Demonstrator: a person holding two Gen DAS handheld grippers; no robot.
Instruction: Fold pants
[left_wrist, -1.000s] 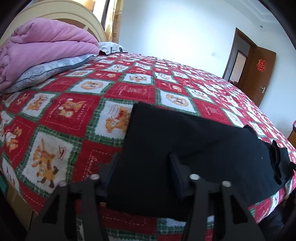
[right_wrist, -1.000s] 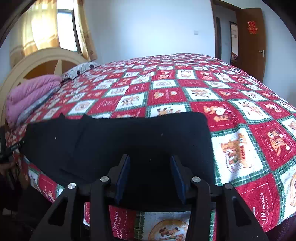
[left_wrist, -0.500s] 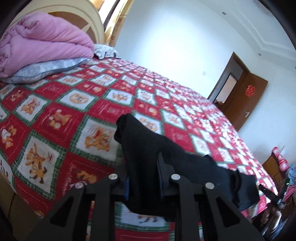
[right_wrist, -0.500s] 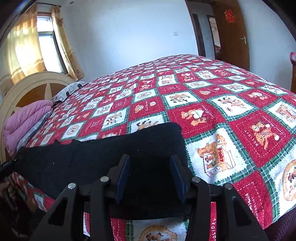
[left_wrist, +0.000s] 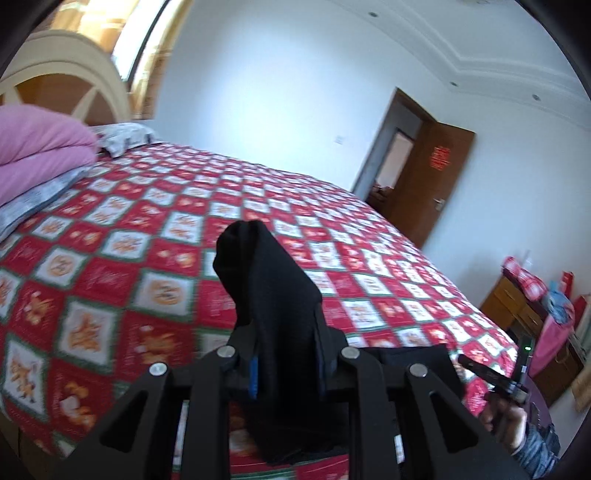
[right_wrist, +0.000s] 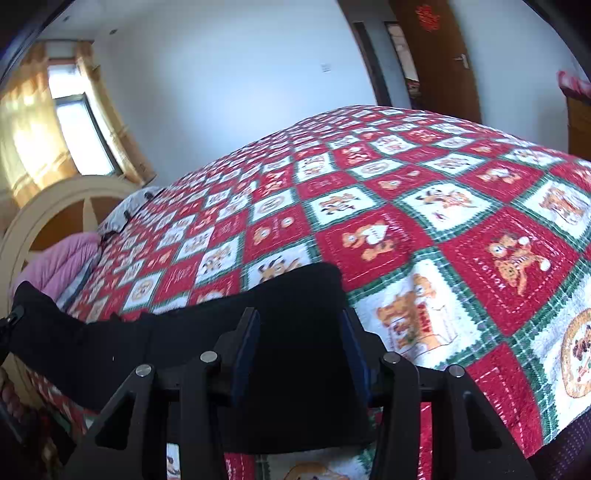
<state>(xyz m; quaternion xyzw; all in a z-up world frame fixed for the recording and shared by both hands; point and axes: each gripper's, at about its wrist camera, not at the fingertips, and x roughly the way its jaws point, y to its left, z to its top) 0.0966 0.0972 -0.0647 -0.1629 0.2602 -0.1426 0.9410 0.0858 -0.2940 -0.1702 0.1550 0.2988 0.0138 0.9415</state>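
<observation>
The black cloth pants (right_wrist: 291, 332) lie stretched along the near edge of the bed, long axis running side to side along that edge. One end is lifted off the red, green and white patchwork bedspread (right_wrist: 461, 229) and stands up as a bunched peak (left_wrist: 273, 295), pinched between the fingers of the left gripper (left_wrist: 286, 354), which is clamped tight on the fabric. In the right wrist view that raised end shows at the far left (right_wrist: 40, 317). The other end lies flat near the bed's near edge, under the right gripper (right_wrist: 301, 350), whose blue-padded fingers (right_wrist: 245, 350) stand spread apart over the cloth, gripping nothing.

A folded pink quilt (left_wrist: 40, 155) sits by the cream headboard (left_wrist: 66, 66).
</observation>
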